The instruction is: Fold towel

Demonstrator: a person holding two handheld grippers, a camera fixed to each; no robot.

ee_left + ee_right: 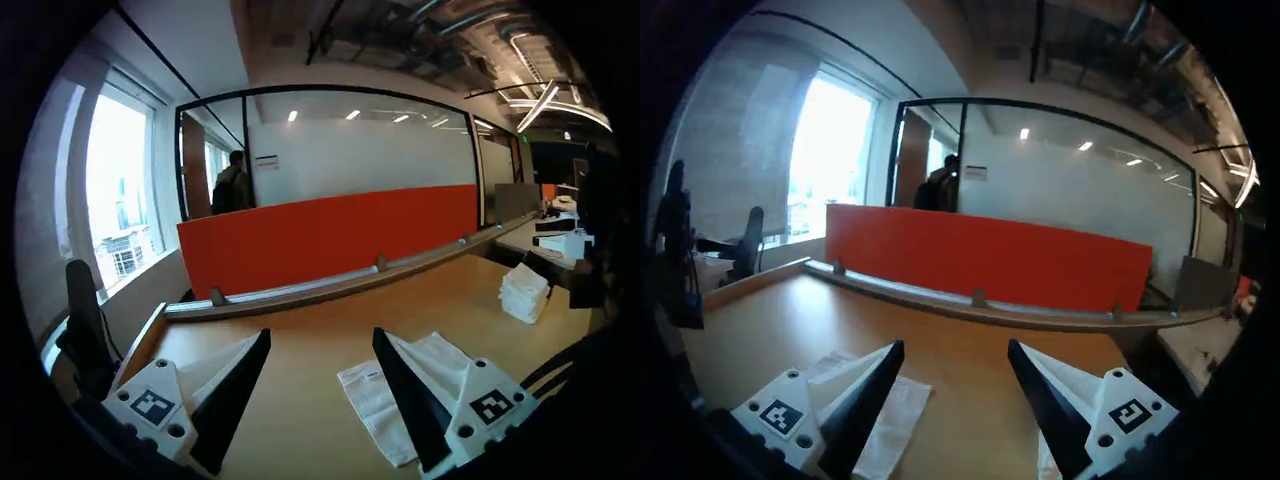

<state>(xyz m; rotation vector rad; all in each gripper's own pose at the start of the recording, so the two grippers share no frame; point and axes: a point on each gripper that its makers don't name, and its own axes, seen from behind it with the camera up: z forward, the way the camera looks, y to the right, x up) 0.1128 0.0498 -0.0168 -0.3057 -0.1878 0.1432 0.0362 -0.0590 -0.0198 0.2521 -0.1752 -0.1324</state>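
- left gripper view: my left tool [320, 376] hangs low over the tabletop [320, 320], fingers spread wide with nothing between them.
- the towel [364, 396] lies flat and unfolded on the wood, low and right of the gap. the right-hand finger covers part of it, and i cannot tell whether that finger touches the cloth.
- i judge the tool is held open and low so it can come down on an edge of the towel. no fold is made yet.
- a stack of folded towels [524, 292] sits well apart at the far right, probably parked there to keep the working patch free. an orange divider [328, 232] closes off the back of the tabletop.
- right gripper view: my right tool [956, 392] is also spread open and empty, low over the wood.
- here the towel [900, 412] lies under and just beside the left-hand finger, left of the gap.
- so the cloth sits between my two tools, each one off to its own side. to my eye that suits taking two corners at once.
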